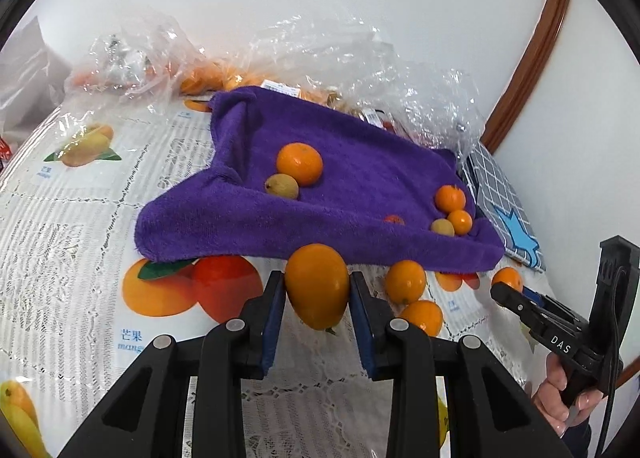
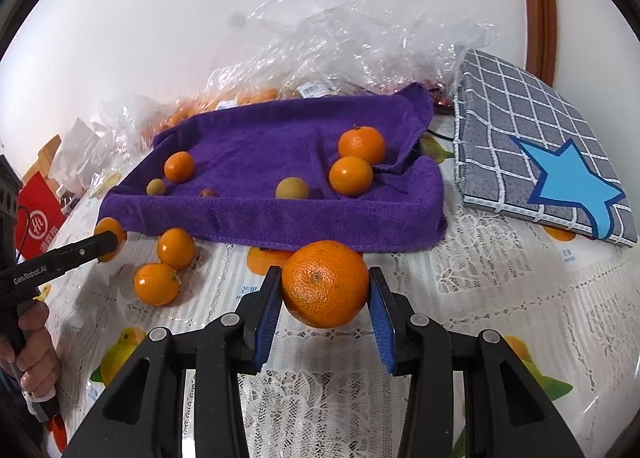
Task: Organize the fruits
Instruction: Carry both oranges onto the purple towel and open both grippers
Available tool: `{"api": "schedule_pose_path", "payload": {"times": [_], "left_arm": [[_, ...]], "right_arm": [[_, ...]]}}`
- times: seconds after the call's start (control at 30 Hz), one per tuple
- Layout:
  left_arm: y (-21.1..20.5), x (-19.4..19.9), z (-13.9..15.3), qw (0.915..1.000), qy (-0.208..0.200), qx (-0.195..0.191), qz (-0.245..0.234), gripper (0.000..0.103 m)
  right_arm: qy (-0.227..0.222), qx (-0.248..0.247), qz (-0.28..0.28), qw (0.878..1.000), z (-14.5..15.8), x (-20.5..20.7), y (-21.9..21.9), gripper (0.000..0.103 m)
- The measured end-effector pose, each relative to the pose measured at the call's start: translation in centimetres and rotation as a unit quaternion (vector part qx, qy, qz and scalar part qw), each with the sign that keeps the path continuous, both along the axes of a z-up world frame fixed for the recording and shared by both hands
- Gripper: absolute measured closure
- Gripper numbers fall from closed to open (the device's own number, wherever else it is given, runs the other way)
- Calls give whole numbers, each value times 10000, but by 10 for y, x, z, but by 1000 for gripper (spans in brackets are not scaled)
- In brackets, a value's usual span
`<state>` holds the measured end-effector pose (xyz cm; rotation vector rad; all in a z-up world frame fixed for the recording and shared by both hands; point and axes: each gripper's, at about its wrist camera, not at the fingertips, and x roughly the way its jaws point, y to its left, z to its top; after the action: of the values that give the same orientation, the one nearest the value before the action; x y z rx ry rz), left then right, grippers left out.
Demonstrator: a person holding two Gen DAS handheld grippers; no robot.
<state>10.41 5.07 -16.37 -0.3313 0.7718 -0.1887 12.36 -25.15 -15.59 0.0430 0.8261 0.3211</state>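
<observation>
1. In our left gripper [image 1: 317,287] we hold an elongated orange fruit [image 1: 317,285], pinched between the blue pads, just in front of the near edge of the purple towel [image 1: 360,178].
2. In our right gripper [image 2: 325,285] we hold a round mandarin [image 2: 325,284], its jaws closed against both sides of it, also just before the towel's [image 2: 280,162] near edge.
3. The towel lies on the desk [image 2: 480,278] with its edges turned up like a shallow tray.
4. On the towel, from the right wrist view, we see two mandarins touching at the right [image 2: 362,144] [image 2: 351,181], a yellowish small fruit [image 2: 292,189] near them, another mandarin [image 2: 179,166] at the left with a small greenish fruit [image 2: 156,187] beside it, and a small reddish fruit [image 2: 208,192] that we cannot identify.
5. On the desk left of the mandarin we hold, two loose orange fruits [image 2: 176,248] [image 2: 156,283] lie close together, off the towel.
6. The desk is covered by a lace-pattern cloth printed with fruit pictures [image 1: 188,290].
7. Behind the towel lie crumpled clear plastic bags [image 2: 360,42] with more orange fruit inside.
8. To the right of the towel lies a grey checked cushion with a blue star [image 2: 560,162].
9. A red package [image 2: 38,214] sits at the far left in the right wrist view.
</observation>
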Motion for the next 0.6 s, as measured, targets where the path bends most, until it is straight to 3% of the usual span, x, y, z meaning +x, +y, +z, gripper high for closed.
{"api": "schedule_pose_path", "payload": {"times": [0.17, 0.3, 0.6], "left_arm": [[5, 0, 1, 9999, -19, -33, 134, 73], [6, 2, 6, 9998, -21, 47, 188, 72], [9, 31, 49, 9986, -413, 129, 316, 72]], "right_arm": [[-28, 73, -73, 9999, 8, 2, 0, 61], [-288, 121, 7, 9995, 32, 3, 1, 61], [-748, 128, 97, 9971, 68, 34, 11, 61]]}}
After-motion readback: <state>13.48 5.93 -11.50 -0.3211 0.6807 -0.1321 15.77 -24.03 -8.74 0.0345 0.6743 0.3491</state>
